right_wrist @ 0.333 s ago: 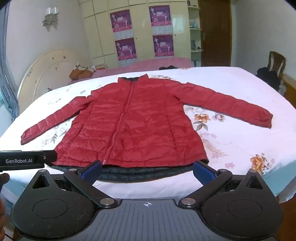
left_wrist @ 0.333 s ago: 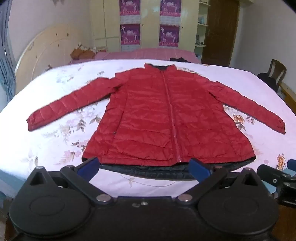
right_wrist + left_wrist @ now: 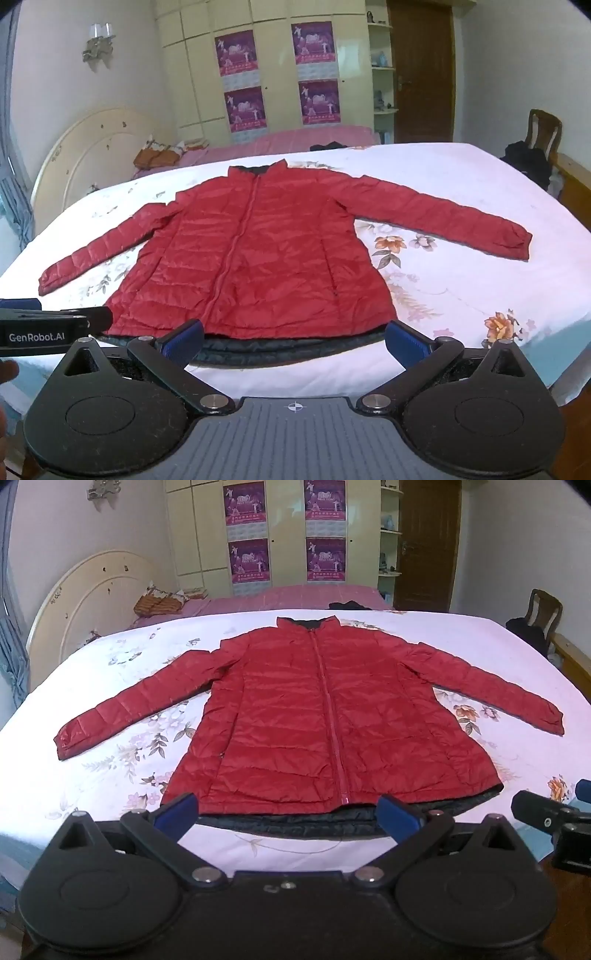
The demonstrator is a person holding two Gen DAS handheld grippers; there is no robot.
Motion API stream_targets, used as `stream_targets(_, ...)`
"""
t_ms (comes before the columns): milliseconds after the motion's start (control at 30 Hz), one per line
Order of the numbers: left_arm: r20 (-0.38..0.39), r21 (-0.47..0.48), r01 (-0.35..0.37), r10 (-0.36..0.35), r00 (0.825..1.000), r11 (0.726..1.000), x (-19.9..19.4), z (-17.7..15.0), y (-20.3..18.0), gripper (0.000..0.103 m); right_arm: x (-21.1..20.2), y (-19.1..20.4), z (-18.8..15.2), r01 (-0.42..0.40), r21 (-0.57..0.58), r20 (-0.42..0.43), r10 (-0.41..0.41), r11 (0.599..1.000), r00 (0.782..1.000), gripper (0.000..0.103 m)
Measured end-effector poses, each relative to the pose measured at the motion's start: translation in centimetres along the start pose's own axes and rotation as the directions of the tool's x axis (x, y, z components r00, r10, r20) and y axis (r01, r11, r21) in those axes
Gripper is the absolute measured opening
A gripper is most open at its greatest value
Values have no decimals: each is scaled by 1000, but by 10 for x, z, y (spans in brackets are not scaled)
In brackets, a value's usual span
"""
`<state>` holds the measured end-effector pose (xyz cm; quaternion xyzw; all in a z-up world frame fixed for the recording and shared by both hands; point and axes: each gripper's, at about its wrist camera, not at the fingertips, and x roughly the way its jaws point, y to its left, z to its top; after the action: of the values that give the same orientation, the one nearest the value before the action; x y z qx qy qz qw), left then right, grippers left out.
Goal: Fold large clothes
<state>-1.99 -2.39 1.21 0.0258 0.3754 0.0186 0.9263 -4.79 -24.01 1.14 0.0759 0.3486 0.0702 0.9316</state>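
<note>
Where the hem nears it, left gripper (image 3: 288,814) hides jacket (image 3: 295,716).

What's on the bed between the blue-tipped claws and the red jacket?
Nothing: only bare floral bedsheet separates the left gripper from the red jacket hem, seen in the left wrist view.

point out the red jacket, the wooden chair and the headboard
red jacket (image 3: 295,723), left wrist view, on the chest left of the zip
wooden chair (image 3: 546,607), left wrist view, on its backrest
headboard (image 3: 96,155), right wrist view, on its cream panel
</note>
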Motion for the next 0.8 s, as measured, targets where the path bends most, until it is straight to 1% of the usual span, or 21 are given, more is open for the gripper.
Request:
stream_targets(133,1,5,-3,3,1000,1000,1,0,-2,103,2,-10,12,-3,12,-7,4,1000,1000,103)
stream_targets(200,-3,8,-2,2,1000,1000,1,1,-3,103,-1,-2,-4,5,3,20,-5,1000,1000,103)
stream_targets(800,-17,8,0,0,1000,1000,7,9,-7,103,3,-7,0,8,8,28,-9,1000,1000,103)
